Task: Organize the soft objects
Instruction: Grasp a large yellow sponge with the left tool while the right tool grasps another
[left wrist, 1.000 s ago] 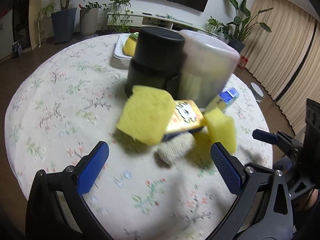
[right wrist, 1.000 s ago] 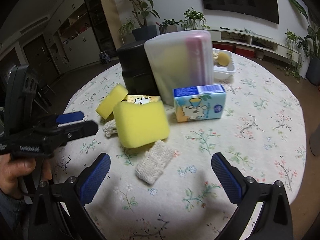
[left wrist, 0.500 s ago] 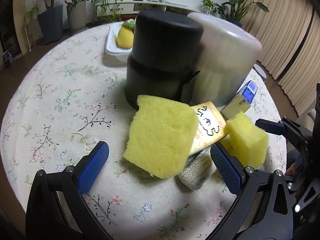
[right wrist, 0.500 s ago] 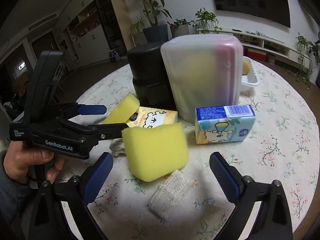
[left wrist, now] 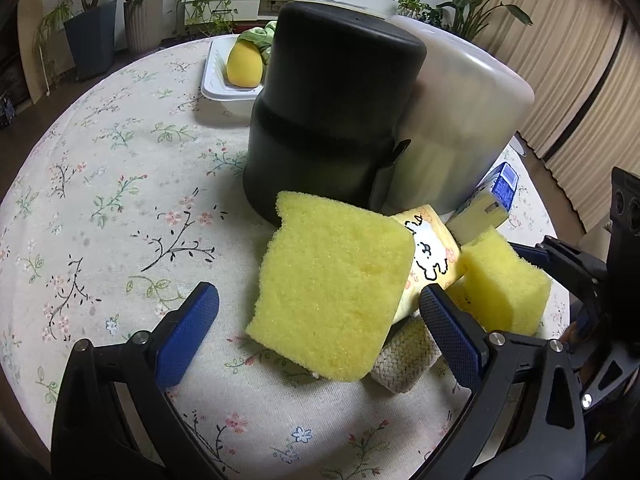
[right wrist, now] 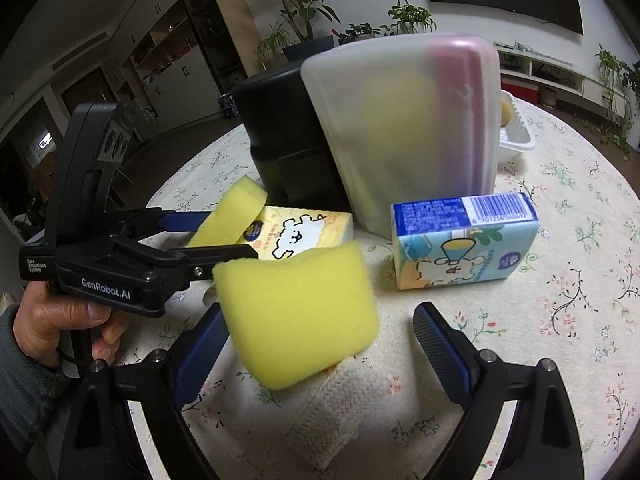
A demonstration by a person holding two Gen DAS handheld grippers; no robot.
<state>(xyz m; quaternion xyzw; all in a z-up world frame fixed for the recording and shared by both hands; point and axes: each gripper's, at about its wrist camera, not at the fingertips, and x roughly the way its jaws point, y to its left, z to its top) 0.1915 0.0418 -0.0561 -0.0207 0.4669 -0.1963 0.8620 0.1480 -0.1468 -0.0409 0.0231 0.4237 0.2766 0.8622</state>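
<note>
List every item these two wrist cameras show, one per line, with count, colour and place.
sponges: two, yellow, front of the pile
tissue packs: two; blue one standing right, yellow one lying among the sponges
knitted cloths: two, cream, under the sponges
black container: one, upright, mid-table
frosted box: one, translucent, beside the black container
white tray: one, far side, yellow and green things inside
tablecloth: one, floral cream, covers the round table
potted plants: several, green, along the wall
left gripper: blue pads, open around a sponge
right gripper: blue pads, open, closing lately around the other sponge
hand: one, holding the left gripper
</note>
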